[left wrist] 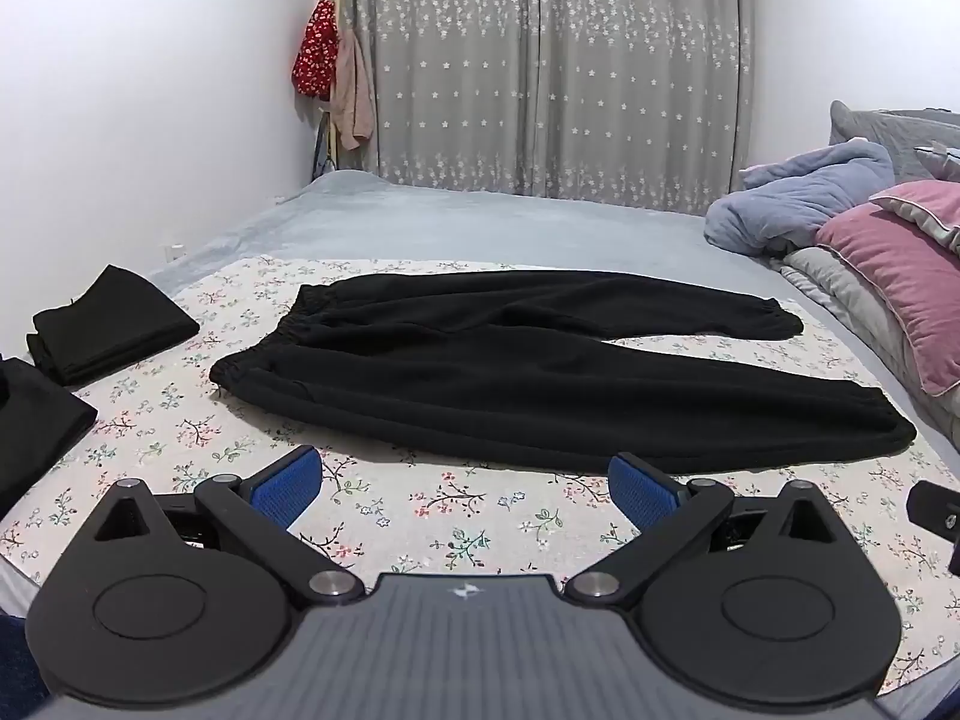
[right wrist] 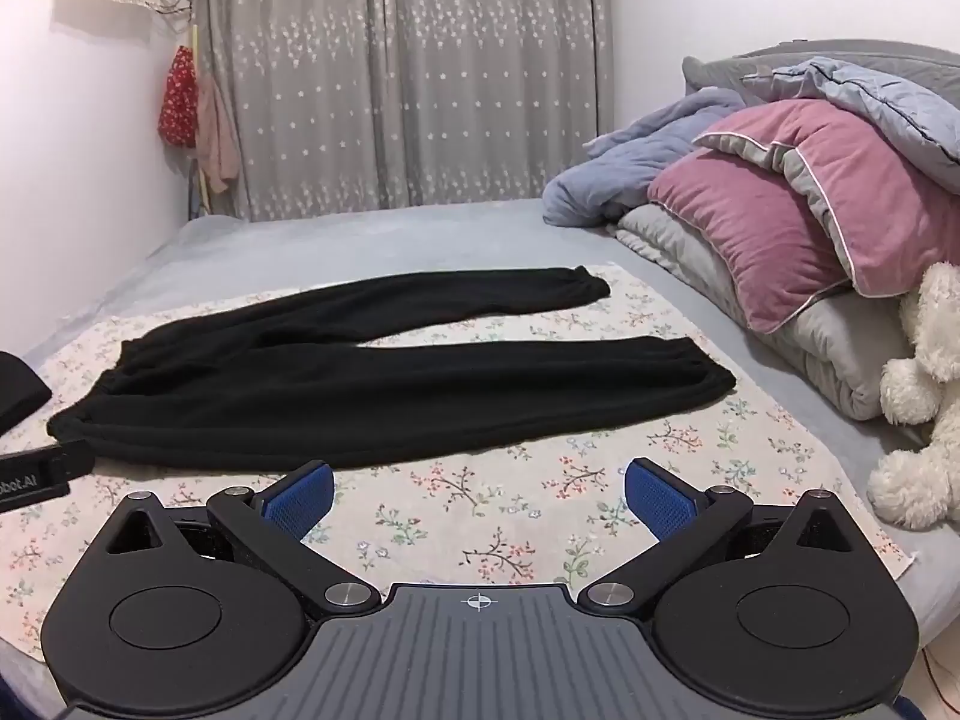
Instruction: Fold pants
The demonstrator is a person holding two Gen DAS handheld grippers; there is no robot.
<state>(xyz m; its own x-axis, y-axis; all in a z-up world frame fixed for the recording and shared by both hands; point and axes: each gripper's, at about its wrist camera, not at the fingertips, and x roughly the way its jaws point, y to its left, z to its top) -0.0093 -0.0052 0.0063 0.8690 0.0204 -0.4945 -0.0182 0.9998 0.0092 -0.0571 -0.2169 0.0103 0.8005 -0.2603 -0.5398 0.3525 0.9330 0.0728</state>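
Note:
Black pants [left wrist: 510, 378] lie flat on a floral cloth [left wrist: 420, 510] on the bed, waistband to the left, both legs stretched to the right and slightly apart. My left gripper [left wrist: 465, 483] hovers open just short of the near leg, blue pads wide apart, nothing between them. In the right wrist view the same pants [right wrist: 390, 396] lie ahead, and my right gripper [right wrist: 478, 489] stands open over the floral cloth [right wrist: 510, 516] near the leg cuffs. The other gripper's black edge [right wrist: 36, 471] shows at the left.
Folded black garments [left wrist: 108, 324] are stacked at the left of the cloth. Pink pillows [right wrist: 780, 228], blue and grey bedding [right wrist: 630, 168] and a white plush toy [right wrist: 924, 396] crowd the right side. A grey curtain [left wrist: 540, 60] hangs behind the bed.

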